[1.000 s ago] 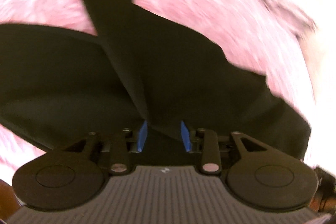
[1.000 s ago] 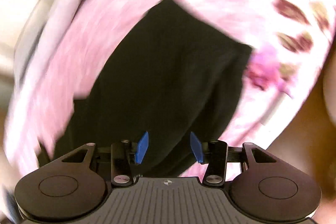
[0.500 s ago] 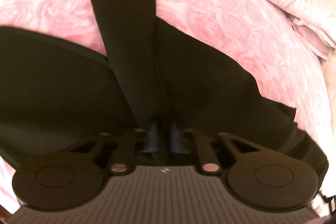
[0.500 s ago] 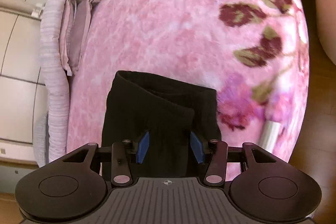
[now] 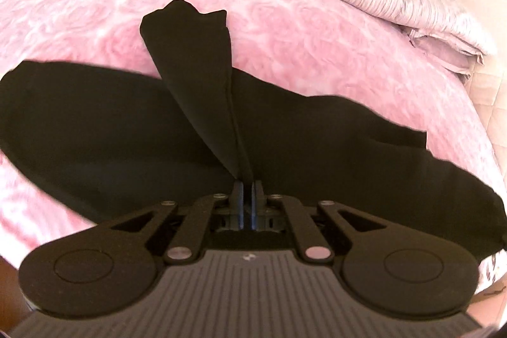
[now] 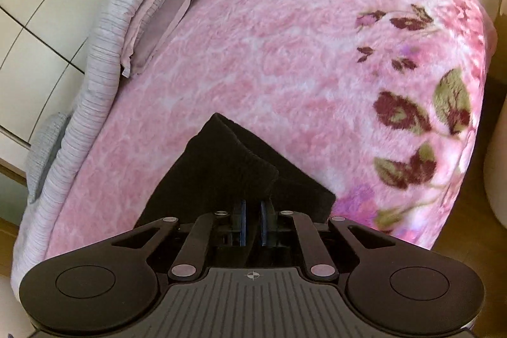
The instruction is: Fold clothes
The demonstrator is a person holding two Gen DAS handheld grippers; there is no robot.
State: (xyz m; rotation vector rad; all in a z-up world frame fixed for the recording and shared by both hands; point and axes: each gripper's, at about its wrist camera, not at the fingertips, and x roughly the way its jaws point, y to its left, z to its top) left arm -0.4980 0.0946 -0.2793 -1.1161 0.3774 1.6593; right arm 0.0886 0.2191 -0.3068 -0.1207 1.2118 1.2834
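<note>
Seemingly both tongs (image 5: 246, 186) (image 6: 252, 208) pinching black garment (image 5: 196, 78)

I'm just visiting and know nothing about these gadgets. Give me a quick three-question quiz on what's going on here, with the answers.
1. True or false: the left gripper is pinching a fold of the black garment.
2. What does the garment lie on? A) a wooden table B) a pink blanket C) a tiled floor
3. Fill in: in the right wrist view, the blanket's edge carries a pattern of dark red ____ with green leaves.

Key
1. True: its blue pads are closed on a ridge of cloth that rises from them.
2. B
3. flowers
</note>
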